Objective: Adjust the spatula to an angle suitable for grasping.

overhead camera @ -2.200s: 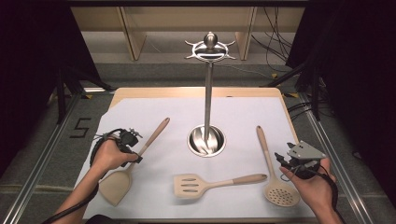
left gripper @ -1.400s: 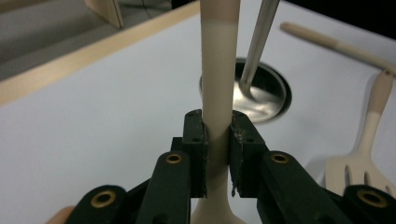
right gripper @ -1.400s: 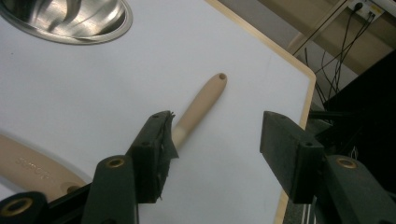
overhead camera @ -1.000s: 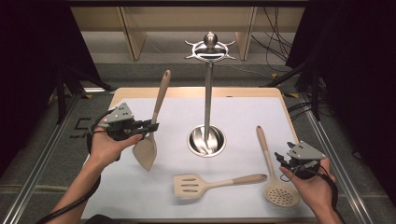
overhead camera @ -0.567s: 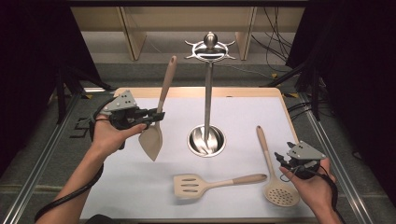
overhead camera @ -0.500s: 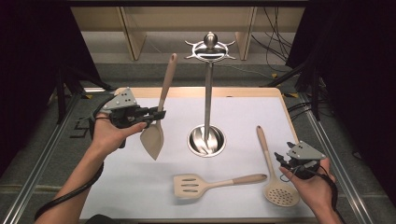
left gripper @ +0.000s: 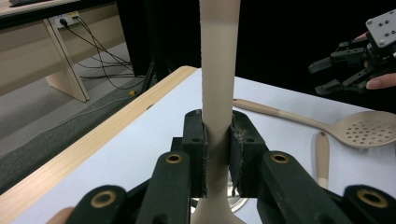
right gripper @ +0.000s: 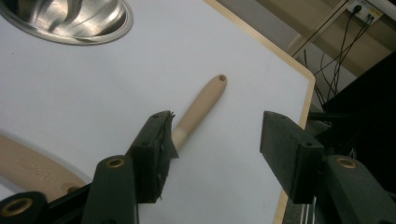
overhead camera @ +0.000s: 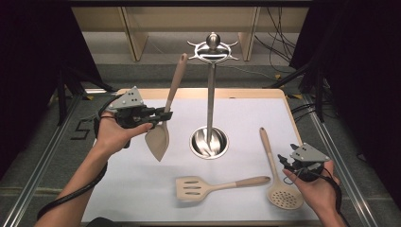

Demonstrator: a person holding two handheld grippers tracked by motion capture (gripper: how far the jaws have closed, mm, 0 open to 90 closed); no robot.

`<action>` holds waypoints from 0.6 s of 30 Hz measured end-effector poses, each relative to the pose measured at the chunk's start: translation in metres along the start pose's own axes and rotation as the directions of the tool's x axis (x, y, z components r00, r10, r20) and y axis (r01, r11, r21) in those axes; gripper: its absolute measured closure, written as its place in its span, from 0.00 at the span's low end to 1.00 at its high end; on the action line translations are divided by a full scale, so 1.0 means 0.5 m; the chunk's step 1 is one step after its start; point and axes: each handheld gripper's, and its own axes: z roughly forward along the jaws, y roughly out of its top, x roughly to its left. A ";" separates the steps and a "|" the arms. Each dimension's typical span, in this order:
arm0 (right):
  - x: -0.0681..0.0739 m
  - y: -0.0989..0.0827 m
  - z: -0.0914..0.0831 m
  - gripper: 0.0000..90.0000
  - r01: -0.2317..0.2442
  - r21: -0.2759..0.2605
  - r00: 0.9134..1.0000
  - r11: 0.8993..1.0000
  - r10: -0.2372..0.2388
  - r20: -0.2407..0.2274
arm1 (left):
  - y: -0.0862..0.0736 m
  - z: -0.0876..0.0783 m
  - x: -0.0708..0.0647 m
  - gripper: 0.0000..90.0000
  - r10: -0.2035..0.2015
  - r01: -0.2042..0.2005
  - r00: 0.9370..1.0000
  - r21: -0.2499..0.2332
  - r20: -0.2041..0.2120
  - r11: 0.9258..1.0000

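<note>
My left gripper [overhead camera: 163, 116] [left gripper: 217, 135] is shut on the neck of a beige solid spatula [overhead camera: 158, 142] [left gripper: 219, 56]. It holds the spatula in the air over the left of the mat, blade down, with the handle rising toward the hook ring. A steel utensil stand [overhead camera: 210, 94] rises from a round base [right gripper: 70, 18] at mid-table. My right gripper [overhead camera: 286, 163] [right gripper: 215, 140] [left gripper: 336, 74] stands open low at the right, its jaws either side of the handle of a perforated skimmer [overhead camera: 283, 194] [right gripper: 201, 105] [left gripper: 369, 130], not touching it.
A beige slotted turner [overhead camera: 194, 188] lies flat near the front, handle pointing right. The white mat [overhead camera: 118, 189] has a wooden edge, and a grey floor with metal rails lies around it. Dark curtains and shelf legs stand behind.
My left gripper has lifted the spatula off the mat, swung it upright with the blade down, and carried it up and toward the stand. The right hand has stayed still.
</note>
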 end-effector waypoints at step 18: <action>0.000 0.000 0.001 0.49 0.010 -0.003 1.000 1.000 -0.010 0.003 | 0.004 0.029 -0.012 0.86 -0.010 0.010 1.000 0.013 0.009 1.000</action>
